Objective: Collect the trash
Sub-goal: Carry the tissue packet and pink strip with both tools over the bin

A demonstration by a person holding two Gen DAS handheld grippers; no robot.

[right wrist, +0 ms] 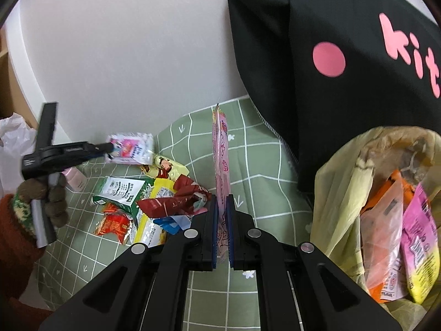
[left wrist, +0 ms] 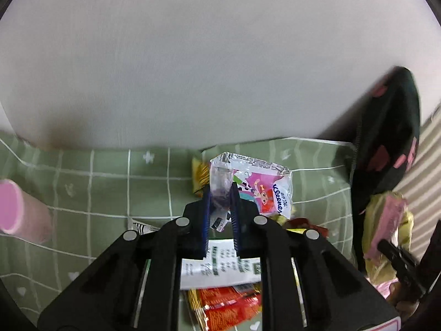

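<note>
Left black two-finger tongs (left wrist: 220,190) pinch a clear tissue packet (left wrist: 248,184); right tongs (right wrist: 222,204) clamp a pink wrapper (right wrist: 220,151); a gloved hand (right wrist: 52,195) grips the left handle.

A bench under a green cloth (right wrist: 256,165) with a white grid and small white stars and hearts carries a loose pile of wrappers. A white and green packet (right wrist: 121,190) lies flat beside a crumpled dark red wrapper (right wrist: 176,198), with a small red sachet (right wrist: 114,223) and a yellow packet (right wrist: 171,165) close by. A pink cup (left wrist: 19,207) lies on its side, apart from the pile.
</note>
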